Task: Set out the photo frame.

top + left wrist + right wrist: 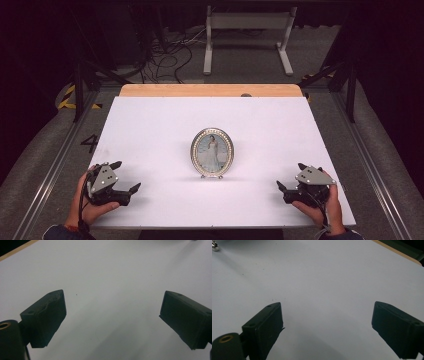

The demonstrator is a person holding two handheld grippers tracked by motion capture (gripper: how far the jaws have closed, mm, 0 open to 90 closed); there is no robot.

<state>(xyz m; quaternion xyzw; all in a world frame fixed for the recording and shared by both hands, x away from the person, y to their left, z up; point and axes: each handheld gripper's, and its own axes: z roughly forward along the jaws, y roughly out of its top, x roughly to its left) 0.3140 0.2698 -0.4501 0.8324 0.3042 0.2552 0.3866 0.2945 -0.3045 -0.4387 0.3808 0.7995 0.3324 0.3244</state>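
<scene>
The forearms behind the left gripper [122, 177] and right gripper [291, 176] are cut off by the near edge of the high view, the picture in the oval photo frame [212, 153] is too small to be made out in detail, and the frame's back is hidden.

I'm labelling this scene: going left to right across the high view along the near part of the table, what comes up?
Left tool → oval picture frame, standing upright → right tool.
</scene>
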